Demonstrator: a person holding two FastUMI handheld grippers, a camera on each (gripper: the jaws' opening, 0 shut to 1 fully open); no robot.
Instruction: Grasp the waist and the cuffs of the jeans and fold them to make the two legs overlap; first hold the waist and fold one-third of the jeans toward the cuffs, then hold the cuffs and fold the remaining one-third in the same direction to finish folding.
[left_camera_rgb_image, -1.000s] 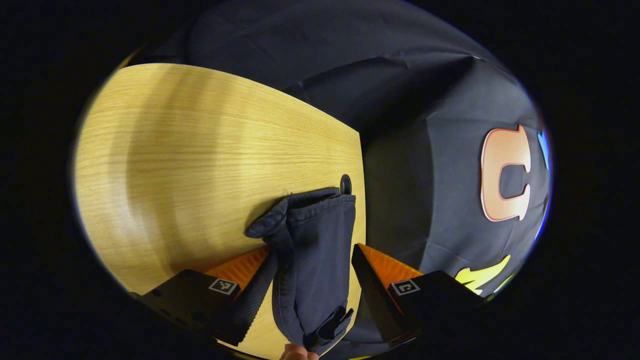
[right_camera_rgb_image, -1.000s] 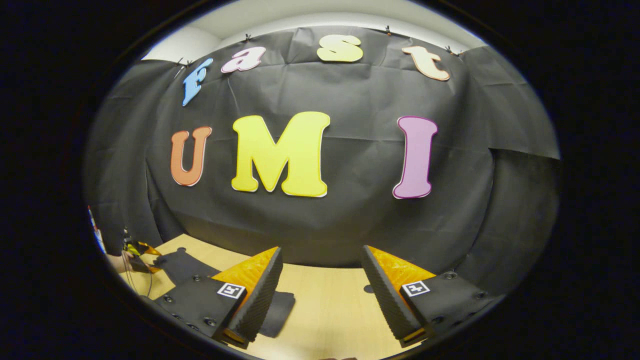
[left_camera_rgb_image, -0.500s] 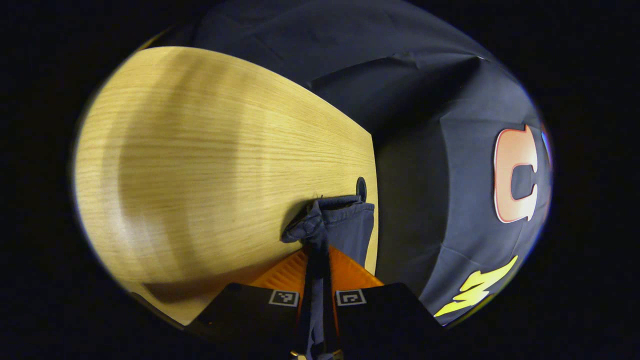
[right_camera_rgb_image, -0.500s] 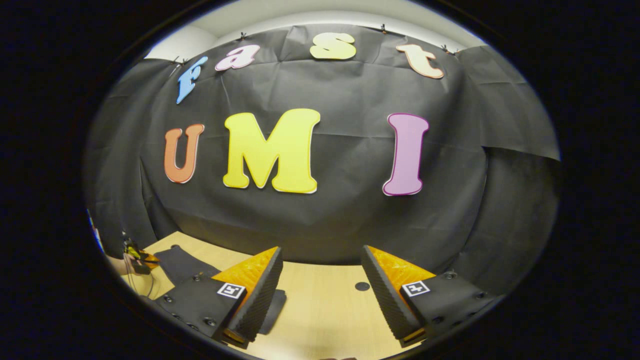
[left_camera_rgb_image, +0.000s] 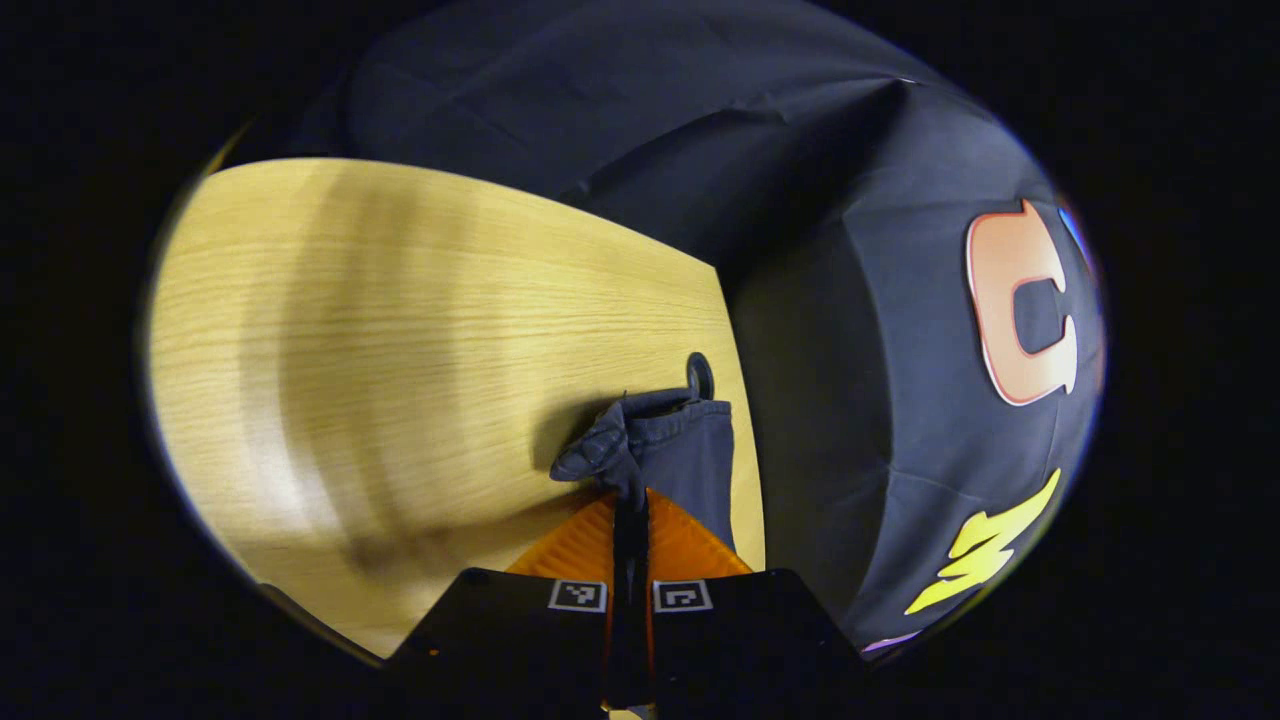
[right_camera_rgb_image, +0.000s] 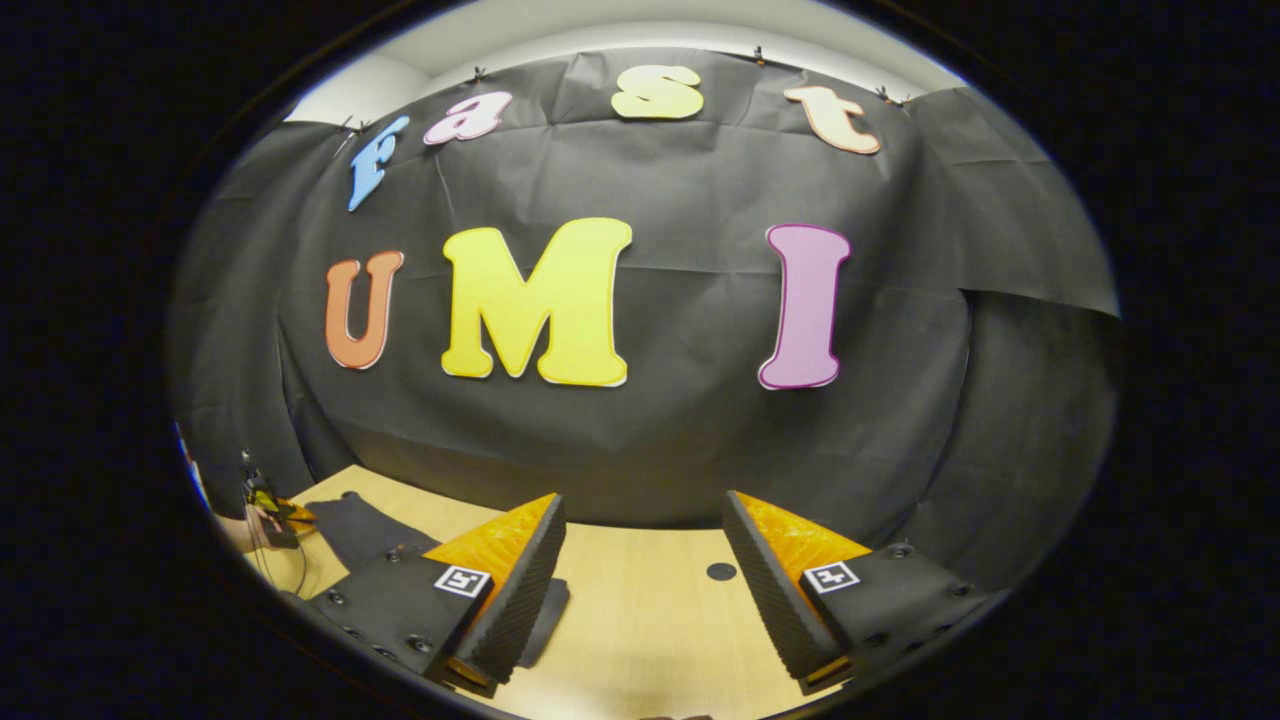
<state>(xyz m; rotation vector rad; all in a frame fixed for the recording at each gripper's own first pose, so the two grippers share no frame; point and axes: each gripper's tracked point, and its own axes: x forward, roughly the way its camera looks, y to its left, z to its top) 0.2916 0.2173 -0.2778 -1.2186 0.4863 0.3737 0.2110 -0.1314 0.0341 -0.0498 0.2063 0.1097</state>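
Now that the left tool (left_camera_rgb_image: 630, 520) has closed from spread to pinching the jeans (left_camera_rgb_image: 665, 450) at the surface (left_camera_rgb_image: 400, 320) edge, folding can begin, while the right tool (right_camera_rgb_image: 640, 570) hangs spread.

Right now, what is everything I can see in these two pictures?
jeans: one pair, dark blue, on the table near its edge, bunched end pinched by the left gripper.
table: one, light wood.
round hole: one, dark, in the table beside the jeans; another in the right gripper view.
booth wall: black cloth, behind the table.
left gripper: one, shut on the jeans.
right gripper: one, open, above the table, holding nothing.
hand: one, far left in the right gripper view.
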